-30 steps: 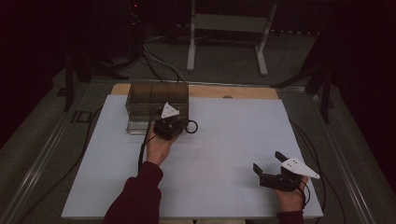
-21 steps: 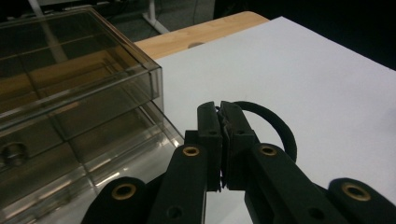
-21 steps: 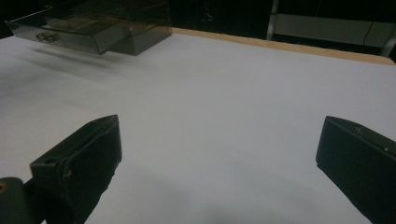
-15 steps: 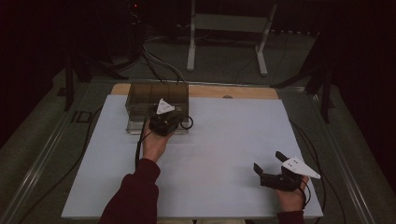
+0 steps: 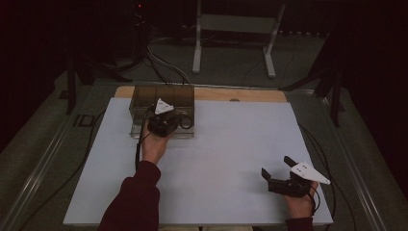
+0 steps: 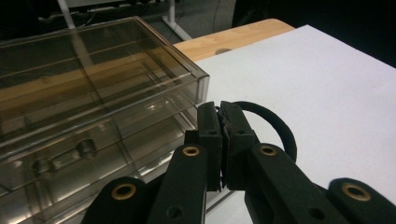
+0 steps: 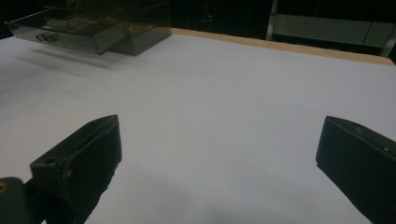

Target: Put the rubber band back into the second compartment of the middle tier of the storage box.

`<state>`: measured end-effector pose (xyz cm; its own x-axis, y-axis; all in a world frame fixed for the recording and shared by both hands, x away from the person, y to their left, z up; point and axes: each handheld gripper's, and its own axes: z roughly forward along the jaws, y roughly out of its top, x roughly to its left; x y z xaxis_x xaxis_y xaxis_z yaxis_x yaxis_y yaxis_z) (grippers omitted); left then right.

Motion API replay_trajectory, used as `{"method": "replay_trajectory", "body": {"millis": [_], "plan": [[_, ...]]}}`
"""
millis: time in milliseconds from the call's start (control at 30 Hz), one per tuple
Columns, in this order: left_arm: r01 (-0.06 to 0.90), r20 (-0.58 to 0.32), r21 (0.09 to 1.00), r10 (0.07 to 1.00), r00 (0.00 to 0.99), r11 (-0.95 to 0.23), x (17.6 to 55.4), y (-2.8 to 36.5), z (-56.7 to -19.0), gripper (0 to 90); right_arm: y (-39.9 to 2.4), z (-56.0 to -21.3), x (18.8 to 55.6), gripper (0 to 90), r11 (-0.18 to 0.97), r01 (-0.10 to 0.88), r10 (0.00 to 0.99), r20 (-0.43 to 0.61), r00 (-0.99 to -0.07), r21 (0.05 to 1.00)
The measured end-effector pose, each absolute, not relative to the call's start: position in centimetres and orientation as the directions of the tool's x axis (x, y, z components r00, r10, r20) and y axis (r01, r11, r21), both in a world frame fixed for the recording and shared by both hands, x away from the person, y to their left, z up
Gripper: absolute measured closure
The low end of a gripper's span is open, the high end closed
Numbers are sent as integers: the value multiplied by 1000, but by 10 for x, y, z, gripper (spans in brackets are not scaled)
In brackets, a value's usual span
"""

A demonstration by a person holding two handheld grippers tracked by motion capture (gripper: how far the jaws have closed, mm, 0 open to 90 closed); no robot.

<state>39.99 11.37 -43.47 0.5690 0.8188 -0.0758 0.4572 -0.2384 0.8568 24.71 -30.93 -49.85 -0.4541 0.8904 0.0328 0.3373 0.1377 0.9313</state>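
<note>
A smoky clear drawer box [image 5: 163,96] stands at the far left of the white table top [image 5: 231,144]. Its lower drawer [image 5: 185,134] is pulled out toward me. My left gripper [image 5: 174,121] hangs over that drawer, shut on the edge of a black ring [image 5: 185,120]. In the left gripper view the two jaws [image 6: 220,122] press together on the ring [image 6: 276,131], which loops out to the right beside the box [image 6: 93,70] and above the drawer [image 6: 70,158]. My right gripper [image 5: 276,167] rests near the front right, open with nothing between its fingers [image 7: 219,133].
A wooden strip [image 5: 240,94] runs along the table's far edge behind the box. Cables [image 5: 163,67] and a metal stand [image 5: 231,29] lie on the floor beyond. In the right gripper view, the box [image 7: 135,23] and open drawer [image 7: 65,32] sit far off at upper left.
My left gripper, with the ring in it, has edged a little farther away and leftward, over the drawer. The right gripper has stayed put.
</note>
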Motion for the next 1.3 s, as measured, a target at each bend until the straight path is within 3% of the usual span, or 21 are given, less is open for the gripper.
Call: {"method": "replay_trajectory", "body": {"millis": [1300], "plan": [[492,-59,845,878,476,-210,413,145,-434,889,-310,-499,247,8,138,339,891,33,-454,931]]}}
